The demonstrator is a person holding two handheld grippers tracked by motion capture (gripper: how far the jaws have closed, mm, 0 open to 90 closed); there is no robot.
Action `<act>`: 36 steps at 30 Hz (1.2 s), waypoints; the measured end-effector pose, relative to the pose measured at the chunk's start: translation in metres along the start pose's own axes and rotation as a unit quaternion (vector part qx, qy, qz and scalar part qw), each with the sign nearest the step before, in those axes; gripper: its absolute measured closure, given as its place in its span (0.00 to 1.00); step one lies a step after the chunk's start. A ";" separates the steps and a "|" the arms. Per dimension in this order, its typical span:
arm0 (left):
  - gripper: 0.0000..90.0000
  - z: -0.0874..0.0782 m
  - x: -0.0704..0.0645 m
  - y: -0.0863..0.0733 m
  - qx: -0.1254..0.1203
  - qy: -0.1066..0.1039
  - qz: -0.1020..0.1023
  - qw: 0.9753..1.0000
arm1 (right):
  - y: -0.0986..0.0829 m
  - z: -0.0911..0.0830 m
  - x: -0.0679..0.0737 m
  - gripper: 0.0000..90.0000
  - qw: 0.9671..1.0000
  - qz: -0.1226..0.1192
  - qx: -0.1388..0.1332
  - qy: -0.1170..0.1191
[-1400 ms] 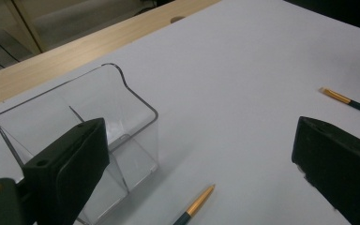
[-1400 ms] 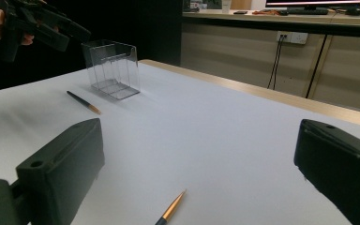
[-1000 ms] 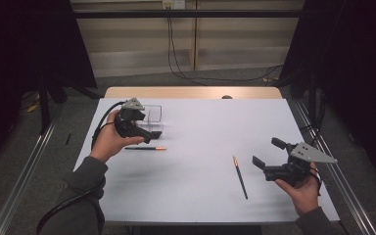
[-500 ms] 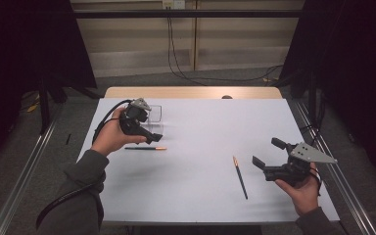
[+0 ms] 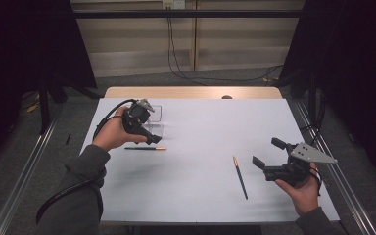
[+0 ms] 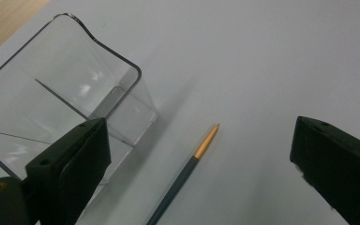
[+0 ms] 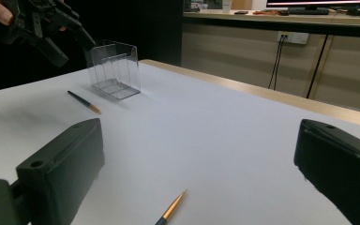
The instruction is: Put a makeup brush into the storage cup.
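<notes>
The left tongs (image 5: 149,134) hang above the white surface (image 5: 200,127) with the jaws wide apart and nothing between them. Just below them lies a dark pen (image 5: 145,148) with a golden tip; in the left gripper view this pen (image 6: 183,174) sits between the two jaws but lower, flat on the surface, untouched. A clear plastic box (image 6: 61,98) stands just beside the left jaw, near the pen's tip. The right tongs (image 5: 269,155) are also wide open and hold nothing. A second pen (image 5: 240,176) lies near them, just in front of the jaws, its golden tip (image 7: 173,207) showing low between them in the right gripper view.
</notes>
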State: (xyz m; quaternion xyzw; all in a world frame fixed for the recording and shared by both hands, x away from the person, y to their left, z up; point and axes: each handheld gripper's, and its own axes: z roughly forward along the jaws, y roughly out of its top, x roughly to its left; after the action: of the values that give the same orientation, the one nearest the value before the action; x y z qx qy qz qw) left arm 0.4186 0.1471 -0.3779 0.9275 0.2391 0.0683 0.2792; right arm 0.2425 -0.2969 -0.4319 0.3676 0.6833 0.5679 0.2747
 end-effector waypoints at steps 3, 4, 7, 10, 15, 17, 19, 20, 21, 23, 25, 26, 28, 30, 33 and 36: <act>0.06 -0.002 0.003 0.002 0.026 -0.003 0.033 0.999 | 0.000 0.000 0.000 0.02 1.000 -0.001 0.001 0.001; 0.06 -0.002 0.003 0.003 0.029 -0.005 0.034 0.999 | 0.000 0.000 0.000 0.02 1.000 -0.001 0.001 0.000; 0.06 0.000 0.000 0.002 0.018 -0.004 0.010 1.000 | 0.000 0.000 0.000 0.02 1.000 0.000 -0.001 0.000; 0.06 -0.001 0.004 0.004 0.045 -0.005 0.039 0.998 | 0.000 0.000 0.000 0.02 1.000 0.000 0.001 0.000; 0.06 0.004 0.003 0.003 0.048 -0.013 0.026 0.998 | 0.000 0.000 0.000 0.02 1.000 -0.001 0.002 0.002; 0.06 0.005 0.004 0.003 0.058 -0.013 0.037 0.998 | 0.000 0.000 0.000 0.02 1.000 -0.001 0.003 0.002; 0.07 0.007 0.003 0.003 0.056 -0.012 0.026 0.998 | 0.000 0.000 0.000 0.02 1.000 -0.002 0.001 0.001; 0.07 0.008 0.004 0.004 0.061 -0.013 0.029 0.998 | 0.000 0.000 0.000 0.02 1.000 -0.002 0.001 0.001; 0.07 0.009 0.004 0.004 0.059 -0.011 0.028 0.998 | 0.000 0.000 0.000 0.02 1.000 -0.002 0.001 0.001; 0.07 0.010 0.004 0.004 0.067 -0.010 0.030 0.997 | 0.000 0.000 0.000 0.02 1.000 -0.002 0.001 0.001; 0.07 0.012 0.005 0.004 0.079 -0.009 0.035 0.996 | -0.001 0.000 0.000 0.02 1.000 -0.002 0.001 0.001; 0.07 0.011 0.007 0.005 0.093 -0.011 0.054 0.994 | -0.001 0.000 0.000 0.02 1.000 -0.002 0.002 0.001; 0.07 0.014 0.006 0.004 0.084 -0.012 0.037 0.996 | 0.000 -0.001 0.000 0.02 1.000 -0.001 0.002 0.001; 0.07 0.017 0.006 0.003 0.088 -0.014 0.035 0.995 | 0.000 -0.001 -0.001 0.02 1.000 -0.002 0.001 0.001; 0.07 0.021 0.005 0.003 0.103 -0.012 0.040 0.994 | -0.001 -0.001 -0.001 0.02 1.000 0.001 0.002 0.000; 0.07 0.024 0.006 0.002 0.108 -0.012 0.039 0.993 | -0.001 0.000 -0.001 0.02 1.000 -0.001 0.003 0.001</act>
State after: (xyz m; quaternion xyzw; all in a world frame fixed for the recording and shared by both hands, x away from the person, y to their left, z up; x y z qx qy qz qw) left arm 0.4308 0.1366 -0.3968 0.9615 0.2057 0.0421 0.1774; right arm 0.2426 -0.2981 -0.4326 0.3672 0.6853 0.5663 0.2734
